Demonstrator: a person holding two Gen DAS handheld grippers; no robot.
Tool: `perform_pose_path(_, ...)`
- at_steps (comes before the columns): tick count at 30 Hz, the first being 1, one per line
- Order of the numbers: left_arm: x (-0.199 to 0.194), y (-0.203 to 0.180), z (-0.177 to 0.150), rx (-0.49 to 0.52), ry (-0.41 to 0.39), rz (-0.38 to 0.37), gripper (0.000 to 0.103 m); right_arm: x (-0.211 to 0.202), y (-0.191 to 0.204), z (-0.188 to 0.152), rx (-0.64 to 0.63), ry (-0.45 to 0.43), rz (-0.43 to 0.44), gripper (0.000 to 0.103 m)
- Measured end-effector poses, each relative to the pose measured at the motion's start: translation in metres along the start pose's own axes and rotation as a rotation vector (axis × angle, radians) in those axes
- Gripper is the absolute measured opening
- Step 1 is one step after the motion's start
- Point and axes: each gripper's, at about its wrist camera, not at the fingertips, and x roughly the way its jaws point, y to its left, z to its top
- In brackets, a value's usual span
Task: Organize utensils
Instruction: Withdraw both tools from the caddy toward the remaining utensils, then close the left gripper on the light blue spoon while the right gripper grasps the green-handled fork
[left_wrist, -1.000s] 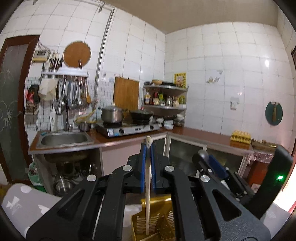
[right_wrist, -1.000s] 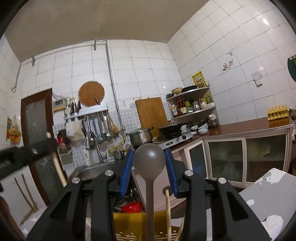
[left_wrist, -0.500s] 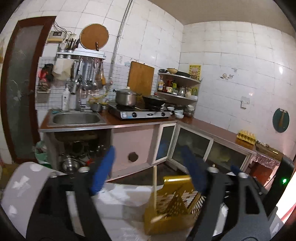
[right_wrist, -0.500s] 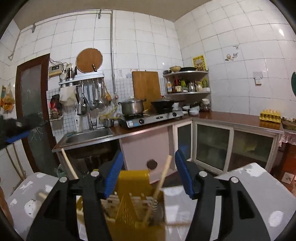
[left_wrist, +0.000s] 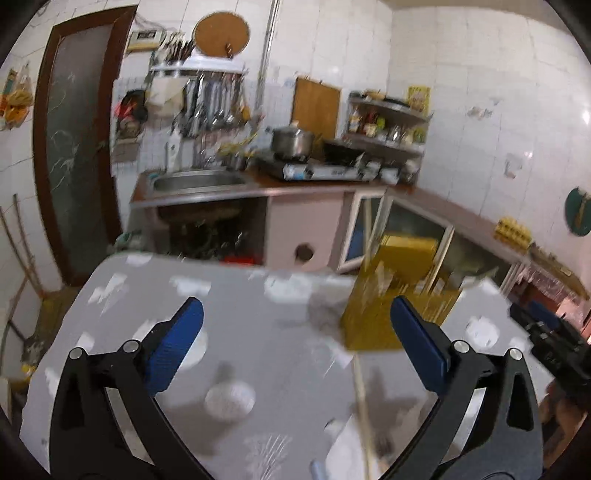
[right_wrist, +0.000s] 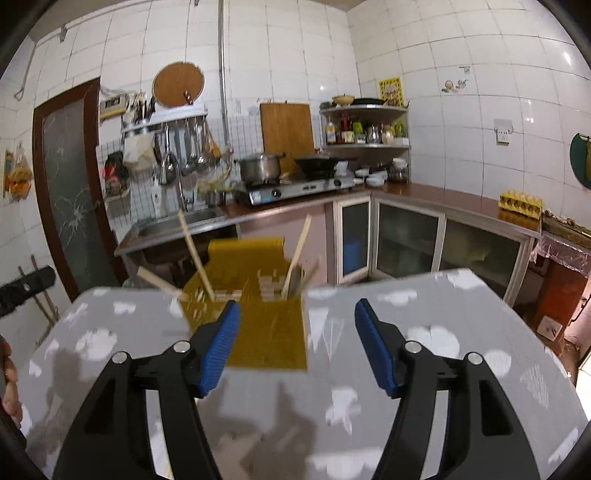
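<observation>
A grey surface (right_wrist: 424, 332) patterned with white shapes fills the lower half of both wrist views, with a tiled kitchen behind it. Along the far wall runs a brown-topped counter (right_wrist: 436, 192) carrying a steel sink (right_wrist: 177, 221), a gas stove (right_wrist: 295, 188) with a steel pot (right_wrist: 258, 168) and a dark wok (right_wrist: 317, 162), and a corner shelf (right_wrist: 365, 125) of bottles. A wooden cutting board (right_wrist: 286, 127) leans against the tiles, and ladles hang from a rack (right_wrist: 166, 122) beside a dark door (right_wrist: 70, 184).

The yellow utensil basket (right_wrist: 266, 325) stands on the surface at its far edge. In the right wrist view it sits ahead of the gripper and slightly left of centre. Wooden chopsticks (right_wrist: 194, 251) lean out of its compartments at different angles.

The right gripper (right_wrist: 295, 332) hovers in front of the basket, its blue fingers (right_wrist: 221, 339) apart and opening, with nothing pressed between them. The left gripper (left_wrist: 295, 332) has its fingers (left_wrist: 177, 339) spread wide, also opening and empty; the basket lies ahead to its right, partly behind the right-hand finger.

A single chopstick (left_wrist: 362, 402) lies on the surface in the left wrist view, running from the basket's foot toward the camera. The picture is blurred there.
</observation>
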Motion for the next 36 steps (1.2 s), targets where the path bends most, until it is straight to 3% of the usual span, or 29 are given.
perform_pose_path(10, 0.005, 0.005, -0.07, 0.081, 0.164, 0.011, 0.098, -0.01, 0.006, -0.069, 0.004, 0.134, 0.013, 0.064)
perform_pose_path(20, 0.021, 0.022, -0.121, 0.039, 0.332, 0.036, 0.098, -0.002, 0.018, -0.119, -0.021, 0.287, 0.041, 0.064)
perform_pose_path(31, 0.032, 0.0, -0.148, 0.046, 0.435, 0.022, 0.097, 0.001, 0.019, -0.135, -0.013, 0.34, 0.031, 0.064)
perform_pose_path(32, 0.036, -0.005, -0.151, 0.057, 0.452, 0.033, 0.096, 0.002, 0.019, -0.136, -0.01, 0.342, 0.03, 0.064)
perform_pose_path(34, 0.043, -0.011, -0.154, 0.071, 0.477, 0.037, 0.079, 0.002, 0.017, -0.135, -0.002, 0.343, 0.029, 0.064)
perform_pose_path(36, 0.049, -0.014, -0.157, 0.063, 0.5, 0.042, 0.076, 0.003, 0.016, -0.135, 0.001, 0.347, 0.027, 0.064)
